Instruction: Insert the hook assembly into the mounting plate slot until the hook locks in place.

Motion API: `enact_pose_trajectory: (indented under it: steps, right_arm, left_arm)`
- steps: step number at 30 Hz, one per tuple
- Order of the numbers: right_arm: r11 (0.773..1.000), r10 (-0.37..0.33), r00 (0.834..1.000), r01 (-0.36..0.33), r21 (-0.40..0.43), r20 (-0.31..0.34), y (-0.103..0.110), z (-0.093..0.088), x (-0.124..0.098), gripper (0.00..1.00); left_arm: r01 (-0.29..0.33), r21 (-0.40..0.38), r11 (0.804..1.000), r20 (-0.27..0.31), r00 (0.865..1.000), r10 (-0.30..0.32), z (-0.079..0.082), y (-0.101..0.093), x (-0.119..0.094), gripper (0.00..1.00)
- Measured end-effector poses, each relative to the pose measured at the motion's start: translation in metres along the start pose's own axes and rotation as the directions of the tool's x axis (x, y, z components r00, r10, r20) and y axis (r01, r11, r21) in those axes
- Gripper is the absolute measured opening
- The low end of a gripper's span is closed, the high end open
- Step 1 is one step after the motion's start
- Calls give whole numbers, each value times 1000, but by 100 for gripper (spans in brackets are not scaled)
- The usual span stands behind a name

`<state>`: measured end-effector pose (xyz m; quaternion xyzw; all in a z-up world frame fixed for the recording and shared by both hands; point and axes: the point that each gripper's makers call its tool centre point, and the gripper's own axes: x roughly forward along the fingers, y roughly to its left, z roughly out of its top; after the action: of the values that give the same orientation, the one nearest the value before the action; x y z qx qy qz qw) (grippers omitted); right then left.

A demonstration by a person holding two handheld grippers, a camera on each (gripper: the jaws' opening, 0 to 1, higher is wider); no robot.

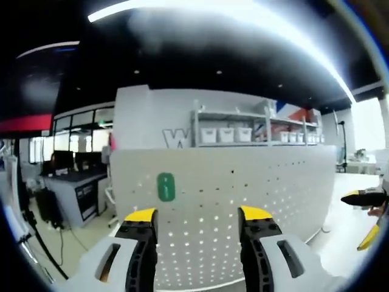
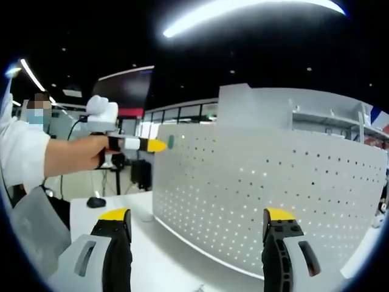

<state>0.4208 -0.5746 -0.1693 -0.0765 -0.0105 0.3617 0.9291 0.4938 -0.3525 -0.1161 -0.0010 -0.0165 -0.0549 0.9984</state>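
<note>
Both grippers, left (image 1: 197, 222) & right (image 2: 197, 222), had jaws spread wide, holding nothing, facing the pegboard (image 1: 243, 188). Green hook (image 1: 166, 186) sat on pegboard's upper left, in front of left gripper. Probably best approached square-on, then pressed firmly till seated.

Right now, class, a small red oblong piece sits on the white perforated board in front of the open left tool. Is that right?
Not quite. The small oblong piece is green, not red, as the left gripper view shows. It does sit on the white perforated board, in front of the open left tool.
</note>
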Motion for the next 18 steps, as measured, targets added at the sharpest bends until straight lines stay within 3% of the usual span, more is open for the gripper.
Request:
enact_pose_trajectory:
  steps: [8, 10, 18]
  right_arm:
    - [1000, -21, 1000, 21, 6, 2, -7, -2, -9, 90]
    - [999, -29, 1000, 29, 15, -2, -9, -3, -11, 90]
    - [998, -57, 998, 57, 6, -7, -18, -3, -19, 90]
  left_arm:
    - [69, -27, 997, -18, 997, -69, -11, -26, -17, 70]
    - [88, -21, 996, -32, 996, -89, -16, -38, -26, 71]
    - [136, 7, 991, -56, 989, -136, -33, -53, -57, 74]
